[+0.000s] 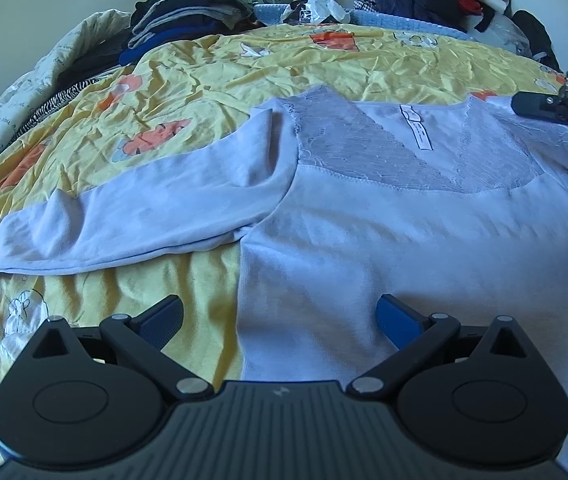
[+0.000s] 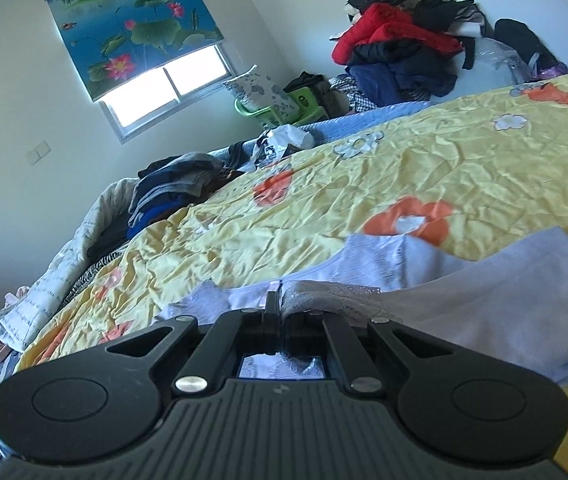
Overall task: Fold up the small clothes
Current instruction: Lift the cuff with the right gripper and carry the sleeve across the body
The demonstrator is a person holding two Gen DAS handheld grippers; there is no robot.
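The left claw [image 1: 279, 320] is spread wide over the pale blue shirt [image 1: 404, 240] on the bed [image 1: 203, 76]. The right claw [image 2: 273, 304] pinches the shirt's lace edge [image 2: 324, 292].

one pale lavender long-sleeved top with lace yoke [image 1: 364, 240], one yellow floral bedsheet [image 1: 203, 80], two black two-finger grippers, one roller blind printed with lotus flowers [image 2: 131, 20], two heaps of dark clothes.
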